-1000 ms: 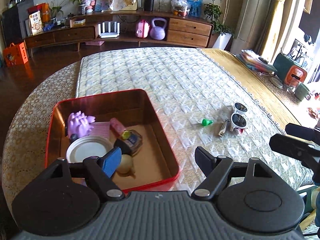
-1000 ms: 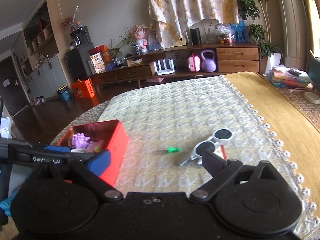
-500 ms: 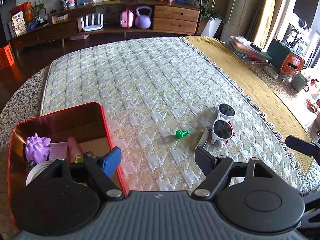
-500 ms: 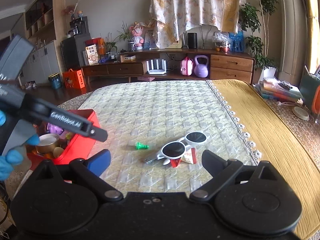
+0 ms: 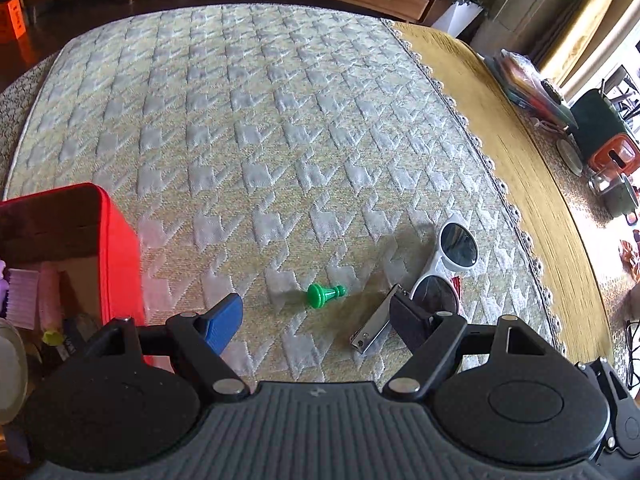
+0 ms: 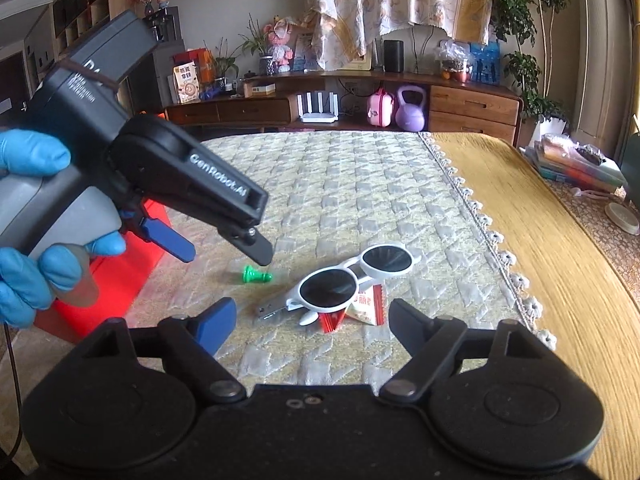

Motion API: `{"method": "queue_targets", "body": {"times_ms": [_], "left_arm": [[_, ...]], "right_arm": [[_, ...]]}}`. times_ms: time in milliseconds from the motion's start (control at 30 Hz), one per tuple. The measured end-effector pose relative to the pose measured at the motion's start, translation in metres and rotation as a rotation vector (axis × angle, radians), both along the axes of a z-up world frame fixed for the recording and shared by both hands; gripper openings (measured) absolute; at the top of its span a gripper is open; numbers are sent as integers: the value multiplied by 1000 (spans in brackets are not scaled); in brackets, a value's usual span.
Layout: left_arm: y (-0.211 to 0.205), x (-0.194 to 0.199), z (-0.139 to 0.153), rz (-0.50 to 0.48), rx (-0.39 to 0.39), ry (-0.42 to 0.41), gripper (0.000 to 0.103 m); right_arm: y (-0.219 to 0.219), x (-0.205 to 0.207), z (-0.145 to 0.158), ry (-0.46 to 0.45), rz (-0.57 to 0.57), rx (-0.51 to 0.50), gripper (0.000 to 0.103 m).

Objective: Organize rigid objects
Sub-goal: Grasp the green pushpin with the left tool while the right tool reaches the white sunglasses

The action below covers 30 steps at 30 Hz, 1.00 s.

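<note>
A small green pawn (image 5: 325, 294) (image 6: 257, 275) lies on its side on the quilted cloth. My left gripper (image 5: 316, 320) (image 6: 226, 250) hangs open just above it, pointing steeply down, with nothing between its fingers. White sunglasses (image 5: 450, 268) (image 6: 356, 276) lie to the right, over a metal nail clipper (image 5: 374, 330) (image 6: 274, 307), a white spoon and red snack packets (image 6: 360, 308). My right gripper (image 6: 310, 320) hovers just before the sunglasses; its jaws are closing with nothing between them. The red box (image 5: 116, 240) (image 6: 120, 280) stands at the left.
The red box holds several items, among them a pink brush (image 5: 24, 298) and a white lid (image 5: 10, 364). A hand in a blue glove (image 6: 28, 232) holds the left gripper. Yellow cloth (image 6: 540, 240) covers the table's right side; books (image 6: 576, 164) lie beyond it.
My left gripper swung right from over the red box and sank toward the green pawn. My right gripper came down closer to the sunglasses and its jaws narrowed.
</note>
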<state>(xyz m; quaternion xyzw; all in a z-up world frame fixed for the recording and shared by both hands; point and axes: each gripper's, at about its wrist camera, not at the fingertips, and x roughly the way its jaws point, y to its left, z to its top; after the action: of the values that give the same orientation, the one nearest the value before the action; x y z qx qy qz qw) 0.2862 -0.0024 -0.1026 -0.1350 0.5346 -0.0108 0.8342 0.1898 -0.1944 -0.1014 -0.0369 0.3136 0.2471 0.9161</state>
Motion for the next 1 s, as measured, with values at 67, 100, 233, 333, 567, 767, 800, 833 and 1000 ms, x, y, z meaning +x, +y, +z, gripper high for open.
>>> {"method": "queue_targets", "body": {"times_ms": [67, 100, 233, 333, 567, 767, 800, 833, 1000], "left_arm": [[-1, 6, -6, 21, -19, 26, 80], [-1, 8, -10, 34, -31, 38, 80], [-4, 14, -21, 68, -61, 70, 80], [-10, 15, -25, 77, -50, 68, 80], [-18, 17, -24, 79, -27, 46, 72], [-26, 17, -24, 75, -8, 44, 52], [-28, 18, -24, 72, 0, 45, 48], [-30, 18, -24, 68, 6, 44, 45], [-30, 20, -25, 62, 16, 45, 32]], "right_arm": [[2, 4, -4, 4, 5, -10, 78], [3, 6, -5, 3, 8, -15, 77], [8, 12, -9, -7, 19, -34, 70], [9, 19, -11, -9, 27, -35, 67], [12, 31, -17, -3, 35, -41, 64], [18, 35, -21, -5, 34, -51, 63], [19, 35, -21, -7, 35, -55, 62], [19, 35, -22, -10, 36, -60, 61], [21, 33, -24, -13, 41, -67, 56]]}}
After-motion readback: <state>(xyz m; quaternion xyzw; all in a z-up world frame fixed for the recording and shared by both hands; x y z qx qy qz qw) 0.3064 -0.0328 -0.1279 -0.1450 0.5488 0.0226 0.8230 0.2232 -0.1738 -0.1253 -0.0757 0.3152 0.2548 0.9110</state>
